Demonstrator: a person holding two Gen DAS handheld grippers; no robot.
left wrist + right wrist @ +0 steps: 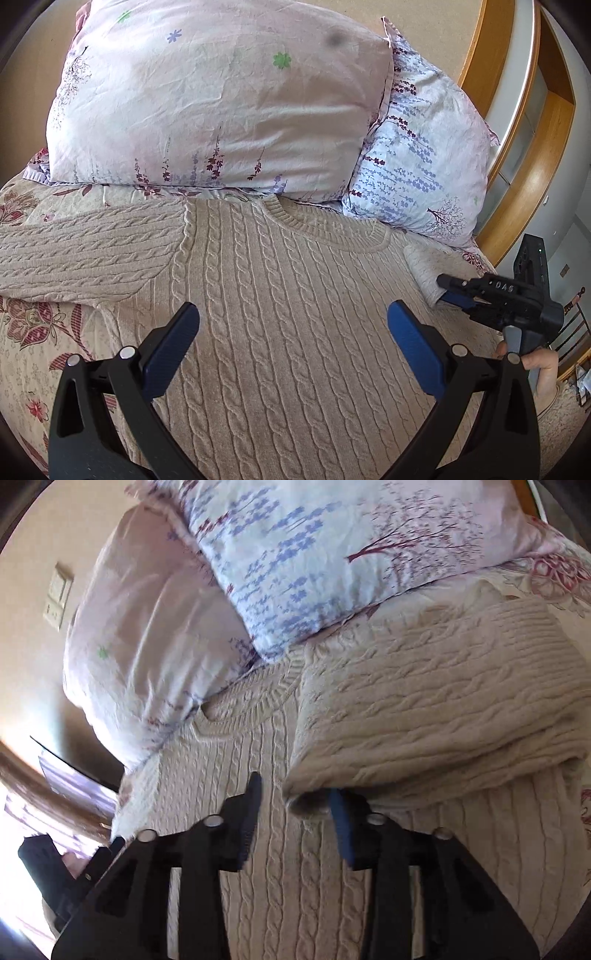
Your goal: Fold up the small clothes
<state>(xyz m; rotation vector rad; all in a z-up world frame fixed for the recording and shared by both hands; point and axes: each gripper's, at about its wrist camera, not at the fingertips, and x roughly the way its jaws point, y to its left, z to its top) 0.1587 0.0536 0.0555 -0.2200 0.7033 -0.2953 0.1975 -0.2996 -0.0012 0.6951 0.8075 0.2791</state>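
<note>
You've got the beige cable-knit sweater [280, 295] laid flat on the floral bedspread [33, 354], neckline [325, 229] up against the 2 pillows [221, 103], body running straight down toward you. Your left gripper [293, 328] hovers over the chest, jaws spread wide, nothing between the blue pads [415, 347].

Over on the right, it's busier. The right sleeve [443, 709] is already folded in across the body, and your right gripper [295, 808] sits at its cuff end. Jaws are parted here; the cuff's edge lies just beside the blue finger, and I judge it isn't pinched, though blur makes contact hard to call.

Now the key relation: the left sleeve [85, 251] still sticks straight out sideways, long axis across the bed, lying up and to the left of your left gripper. That hand is the nearer 1 by far, so I'd say it's the natural choice for bringing that sleeve in.

What you can't see: the left cuff runs off the frame edge, the hem is hidden under the gripper bodies, and the right view is smeared throughout. Your hand [543, 369] shows only partly.
</note>
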